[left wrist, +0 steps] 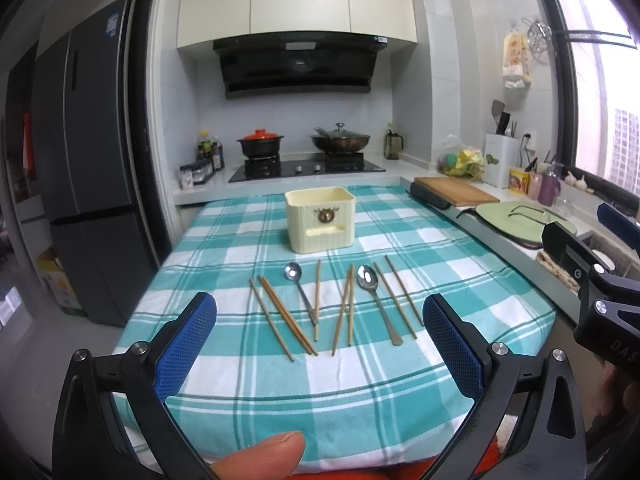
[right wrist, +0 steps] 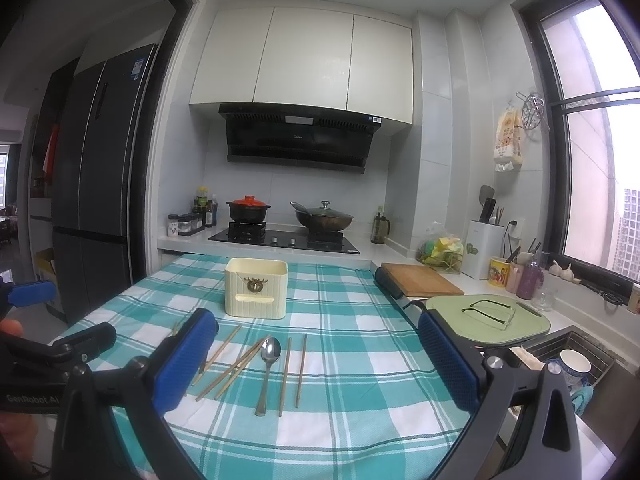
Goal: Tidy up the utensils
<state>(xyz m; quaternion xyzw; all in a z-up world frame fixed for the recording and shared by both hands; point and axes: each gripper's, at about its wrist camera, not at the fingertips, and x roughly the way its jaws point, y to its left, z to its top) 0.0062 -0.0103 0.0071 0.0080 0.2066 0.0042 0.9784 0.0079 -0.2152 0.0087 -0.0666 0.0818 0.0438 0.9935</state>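
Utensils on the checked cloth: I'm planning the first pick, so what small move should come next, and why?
Probably lower the open right claw onto the larger spoon, which lies closest beneath it. Both claws are empty, and the cream holder behind the row looks empty from here.

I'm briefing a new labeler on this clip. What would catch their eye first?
The teal checked tablecloth, with wooden chopsticks and two metal spoons laid in a row near its front. Behind them stands a cream utensil holder. Both the left gripper and the right gripper are open above the cloth.
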